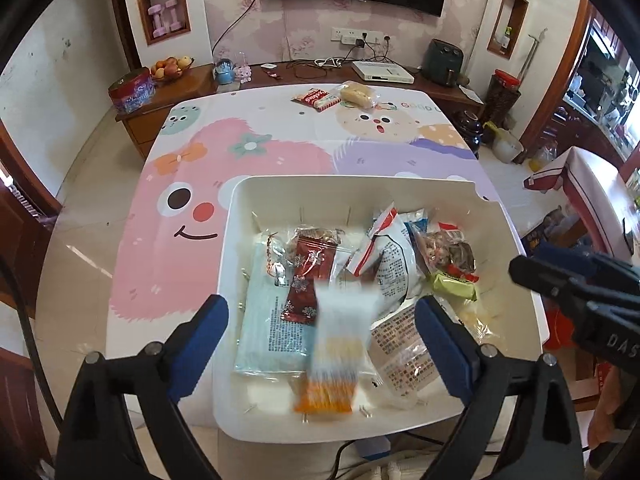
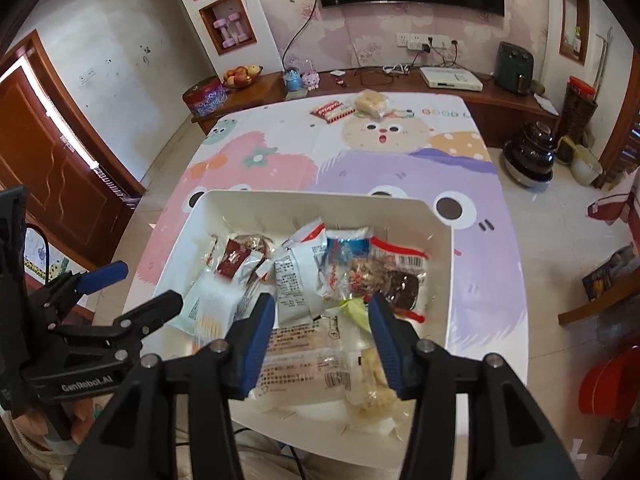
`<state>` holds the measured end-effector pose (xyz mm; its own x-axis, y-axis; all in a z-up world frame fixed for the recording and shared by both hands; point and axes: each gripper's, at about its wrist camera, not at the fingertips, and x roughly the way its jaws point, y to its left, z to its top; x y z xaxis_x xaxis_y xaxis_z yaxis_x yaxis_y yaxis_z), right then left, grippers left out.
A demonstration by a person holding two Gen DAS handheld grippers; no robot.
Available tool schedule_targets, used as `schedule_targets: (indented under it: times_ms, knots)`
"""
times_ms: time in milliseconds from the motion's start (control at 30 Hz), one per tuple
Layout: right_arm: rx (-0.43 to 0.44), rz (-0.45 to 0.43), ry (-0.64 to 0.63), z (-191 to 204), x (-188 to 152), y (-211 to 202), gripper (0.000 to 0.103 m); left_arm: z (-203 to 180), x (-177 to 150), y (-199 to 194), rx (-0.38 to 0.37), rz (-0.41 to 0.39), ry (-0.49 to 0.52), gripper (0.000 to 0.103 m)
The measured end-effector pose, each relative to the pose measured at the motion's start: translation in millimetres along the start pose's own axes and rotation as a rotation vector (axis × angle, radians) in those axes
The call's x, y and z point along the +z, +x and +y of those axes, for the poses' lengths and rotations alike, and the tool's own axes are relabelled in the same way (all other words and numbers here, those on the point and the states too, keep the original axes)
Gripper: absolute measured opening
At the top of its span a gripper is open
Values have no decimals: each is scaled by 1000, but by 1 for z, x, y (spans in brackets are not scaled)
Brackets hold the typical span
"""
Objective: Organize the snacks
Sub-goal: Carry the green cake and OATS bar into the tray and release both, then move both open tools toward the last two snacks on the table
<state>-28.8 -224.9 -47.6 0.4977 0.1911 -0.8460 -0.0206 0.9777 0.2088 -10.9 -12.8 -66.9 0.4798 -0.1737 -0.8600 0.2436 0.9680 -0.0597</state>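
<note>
A white bin [image 1: 352, 179] on the cartoon tablecloth holds several wrapped snacks. My left gripper [image 1: 322, 304] hangs open over its near side. A blurred white and orange packet [image 1: 338, 344] is between the pads, touching neither; it also shows as the blurred packet [image 2: 212, 312] in the right wrist view. My right gripper [image 2: 321, 302] stands open over the bin's near right part. A clear printed packet [image 2: 312, 364] lies below and between its fingers, not pressed by them. At the table's far edge lie a red and white snack [image 1: 316, 99] and a bagged yellow bun [image 1: 358, 94].
A wooden sideboard [image 1: 184, 84] behind the table carries a fruit bowl [image 1: 170, 68], a round tin [image 1: 132, 90], cables and a white box. A dark jar [image 2: 530, 156] and baskets stand on the floor to the right. A person's hand [image 2: 84, 416] holds the left gripper.
</note>
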Motion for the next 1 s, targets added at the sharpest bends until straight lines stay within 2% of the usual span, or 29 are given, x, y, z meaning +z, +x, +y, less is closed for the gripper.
schedule_targets:
  times_ms: [267, 700, 833, 1000]
  knots:
    - [10, 20, -11, 6, -3, 10, 49, 9, 0, 7, -14, 30, -55, 94]
    - [26, 53, -15, 4, 9, 19, 49, 16, 15, 3, 36, 6, -34, 94]
    - [17, 22, -57, 5, 28, 11, 49, 21, 41, -12, 69, -46, -11, 94]
    - [8, -29, -105, 1, 76, -7, 49, 24, 90, -40, 75, -122, 35, 94]
